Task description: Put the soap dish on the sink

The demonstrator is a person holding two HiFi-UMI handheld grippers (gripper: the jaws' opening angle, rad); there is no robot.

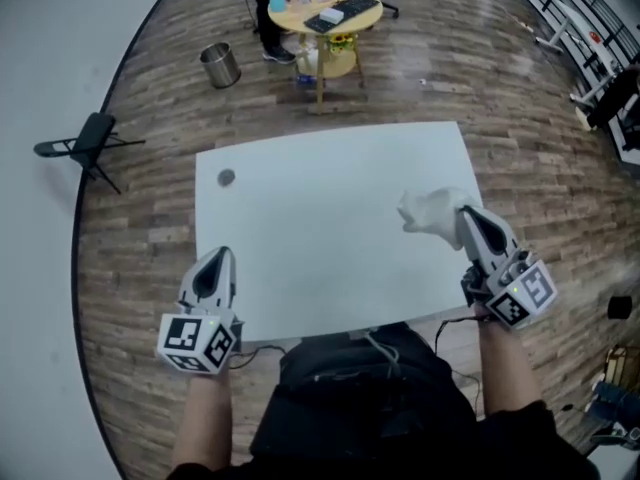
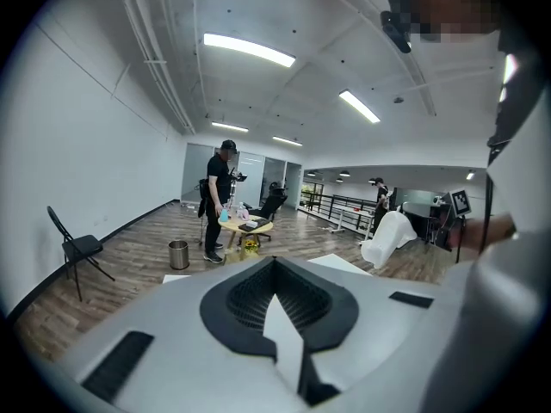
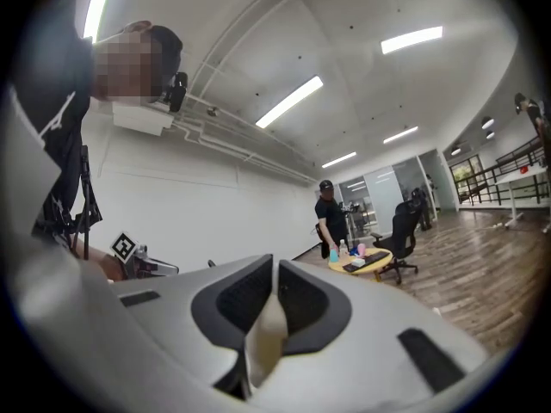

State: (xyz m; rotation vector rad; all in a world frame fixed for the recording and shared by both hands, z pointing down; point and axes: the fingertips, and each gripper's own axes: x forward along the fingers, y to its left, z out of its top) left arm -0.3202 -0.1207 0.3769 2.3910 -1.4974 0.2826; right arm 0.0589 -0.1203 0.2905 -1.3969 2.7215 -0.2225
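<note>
We can't pick out a soap dish or a sink in any of the 3 views, so we judge the task not under way here, with everything still to do. The head view shows a white table that carries only 2 things: a small grey disc near its far left corner and a white crumpled thing near its right edge. Whether that thing is the dish we cannot tell.

The left gripper hangs at the table's near left edge with its jaws pressed together on nothing. The right gripper has its tips at the white thing. Its own view shows the jaws closed, with a cream sliver in the seam that we cannot identify.

Only the head view shows the table top and both grippers together. The left gripper view alone shows the white thing from the side, standing tall. The right gripper view misses it entirely and looks over the jaws at a wall and a distant round table.
</note>
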